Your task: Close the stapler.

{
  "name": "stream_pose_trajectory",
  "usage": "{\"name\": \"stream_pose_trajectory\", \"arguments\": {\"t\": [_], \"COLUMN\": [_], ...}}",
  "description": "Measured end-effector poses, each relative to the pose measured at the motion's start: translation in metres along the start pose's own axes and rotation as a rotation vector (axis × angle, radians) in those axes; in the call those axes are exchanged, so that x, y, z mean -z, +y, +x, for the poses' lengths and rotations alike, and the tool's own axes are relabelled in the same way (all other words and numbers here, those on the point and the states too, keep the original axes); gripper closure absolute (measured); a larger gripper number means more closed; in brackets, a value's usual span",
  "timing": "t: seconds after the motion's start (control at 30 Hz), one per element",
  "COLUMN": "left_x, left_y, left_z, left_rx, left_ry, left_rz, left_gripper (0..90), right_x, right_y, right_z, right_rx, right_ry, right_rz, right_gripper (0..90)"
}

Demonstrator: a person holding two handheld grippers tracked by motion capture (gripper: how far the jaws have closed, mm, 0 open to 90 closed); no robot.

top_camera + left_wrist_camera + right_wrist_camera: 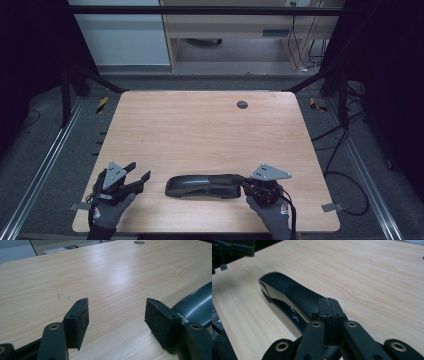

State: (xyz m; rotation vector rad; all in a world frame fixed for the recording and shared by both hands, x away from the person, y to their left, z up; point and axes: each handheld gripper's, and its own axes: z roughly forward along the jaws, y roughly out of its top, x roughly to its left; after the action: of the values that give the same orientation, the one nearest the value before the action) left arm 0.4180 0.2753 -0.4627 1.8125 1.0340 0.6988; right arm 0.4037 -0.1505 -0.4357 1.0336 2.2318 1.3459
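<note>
The black stapler (pixel 205 185) is laid lengthwise across the near edge of the surface (pixel 210 130), its right end met by the right claw (pixel 245 186) with jaws pressed together, while the left claw (pixel 140 179), held wide open and empty, is pointed toward its far left end.

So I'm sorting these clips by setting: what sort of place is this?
Probably a lab recording rig: a bare wooden table inside a black frame, cables on the floor, one black stapler on the table.
</note>
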Motion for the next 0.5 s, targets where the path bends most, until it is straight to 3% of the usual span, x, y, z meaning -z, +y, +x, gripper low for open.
{"name": "stream_pose_trajectory", "arguments": {"t": [0.3, 0.5], "left_x": [0.001, 0.004], "left_y": [-0.005, -0.005], "left_z": [0.0, 0.003], "left_rx": [-0.009, 0.001], "left_ry": [0.015, 0.021], "left_rz": [0.01, 0.003], "left_gripper": [38.0, 38.0], "right_x": [-0.008, -0.008], "right_y": [-0.017, -0.015], "right_z": [-0.008, -0.005], "right_rx": [-0.071, -0.048], "right_ry": [0.021, 0.0], "right_rz": [-0.006, 0.006], "right_gripper": [90.0, 90.0]}}
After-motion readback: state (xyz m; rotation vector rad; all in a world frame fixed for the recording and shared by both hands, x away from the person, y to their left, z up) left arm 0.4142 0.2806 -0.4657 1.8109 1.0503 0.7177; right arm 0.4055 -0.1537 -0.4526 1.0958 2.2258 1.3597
